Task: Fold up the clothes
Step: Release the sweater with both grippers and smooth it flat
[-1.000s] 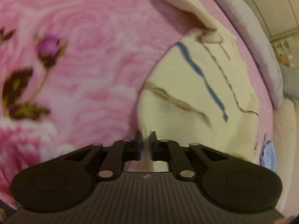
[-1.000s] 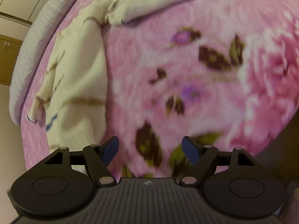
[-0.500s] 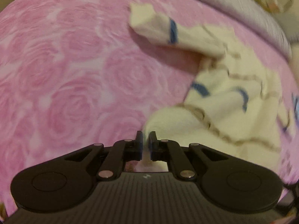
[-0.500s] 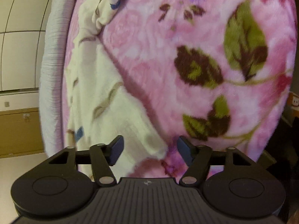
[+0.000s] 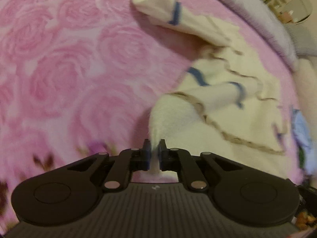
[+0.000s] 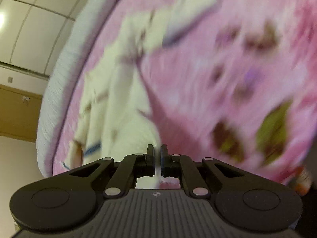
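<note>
A cream garment [image 5: 227, 107] with blue and brown wavy lines lies crumpled on a pink rose-print blanket [image 5: 69, 69]. One sleeve [image 5: 162, 10] with a blue band stretches toward the far left. My left gripper [image 5: 154, 148] is shut on a near corner of the cream cloth. In the right wrist view the same cream garment [image 6: 122, 91] runs up the left side of the blanket [image 6: 227, 69], blurred by motion. My right gripper [image 6: 157, 150] is shut on another edge of that cloth, which shows between the pads.
A grey ribbed mattress edge [image 6: 59, 91] borders the blanket, with a wooden cabinet [image 6: 17, 113] and tiled wall beyond. A pale blue cloth [image 5: 303, 134] lies at the right of the left wrist view. An orange object [image 6: 303, 178] sits low right.
My right gripper, open half a second ago, has shut on the garment's edge. The left gripper kept its hold and the cloth corner has lifted slightly. Both views shifted.
</note>
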The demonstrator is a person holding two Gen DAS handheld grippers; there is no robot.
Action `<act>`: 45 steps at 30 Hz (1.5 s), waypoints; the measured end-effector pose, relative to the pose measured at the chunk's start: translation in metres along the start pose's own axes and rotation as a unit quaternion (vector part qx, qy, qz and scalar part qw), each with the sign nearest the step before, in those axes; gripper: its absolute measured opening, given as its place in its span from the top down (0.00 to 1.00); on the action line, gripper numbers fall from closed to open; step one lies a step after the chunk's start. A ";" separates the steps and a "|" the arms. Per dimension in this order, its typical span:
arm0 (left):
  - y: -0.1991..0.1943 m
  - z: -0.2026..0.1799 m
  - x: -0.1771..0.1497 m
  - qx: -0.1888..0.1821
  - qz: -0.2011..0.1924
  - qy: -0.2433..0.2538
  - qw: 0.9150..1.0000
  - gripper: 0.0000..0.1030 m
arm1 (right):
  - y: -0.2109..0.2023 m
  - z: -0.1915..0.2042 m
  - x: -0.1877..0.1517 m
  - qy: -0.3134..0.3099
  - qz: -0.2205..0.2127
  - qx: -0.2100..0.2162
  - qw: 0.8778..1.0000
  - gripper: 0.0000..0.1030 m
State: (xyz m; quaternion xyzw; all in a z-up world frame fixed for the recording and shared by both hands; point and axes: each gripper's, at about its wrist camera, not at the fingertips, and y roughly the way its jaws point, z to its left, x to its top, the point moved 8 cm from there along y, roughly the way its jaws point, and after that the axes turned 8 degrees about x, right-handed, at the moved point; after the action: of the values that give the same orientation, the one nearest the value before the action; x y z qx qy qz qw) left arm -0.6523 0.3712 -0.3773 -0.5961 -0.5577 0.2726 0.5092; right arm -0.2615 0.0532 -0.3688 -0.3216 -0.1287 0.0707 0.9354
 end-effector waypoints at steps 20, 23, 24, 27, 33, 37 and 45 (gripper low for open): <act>0.014 -0.065 -0.129 0.047 0.059 0.068 0.995 0.96 | -0.038 -0.079 0.043 -0.080 0.029 -0.188 0.978 0.98; 0.022 -0.056 -0.131 0.052 0.078 0.067 0.993 0.96 | -0.041 -0.077 0.045 -0.084 0.032 -0.198 0.976 0.98; 0.025 -0.053 -0.130 0.051 0.087 0.065 0.993 0.96 | -0.036 -0.084 0.041 -0.077 0.048 -0.209 0.974 0.98; 0.022 -0.051 -0.124 0.043 0.108 0.065 0.991 0.94 | -0.029 -0.094 0.032 -0.043 0.080 -0.206 0.974 0.83; -0.029 -0.072 -0.093 0.065 0.073 0.101 0.990 0.94 | -0.067 -0.088 0.075 -0.016 -0.006 -0.210 0.978 0.46; -0.012 -0.122 -0.075 0.051 0.055 0.111 0.991 0.94 | -0.064 -0.091 0.124 0.010 -0.006 -0.166 0.986 0.50; 0.063 -0.245 -0.057 0.018 0.044 0.068 0.997 0.83 | 0.003 -0.098 0.227 0.024 0.056 -0.112 0.992 0.51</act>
State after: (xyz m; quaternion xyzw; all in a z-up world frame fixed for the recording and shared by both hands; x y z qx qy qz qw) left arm -0.4222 0.2520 -0.3670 -0.6279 -0.4907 0.2634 0.5437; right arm -0.0162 0.0467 -0.4010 -0.4329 -0.0951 0.1002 0.8908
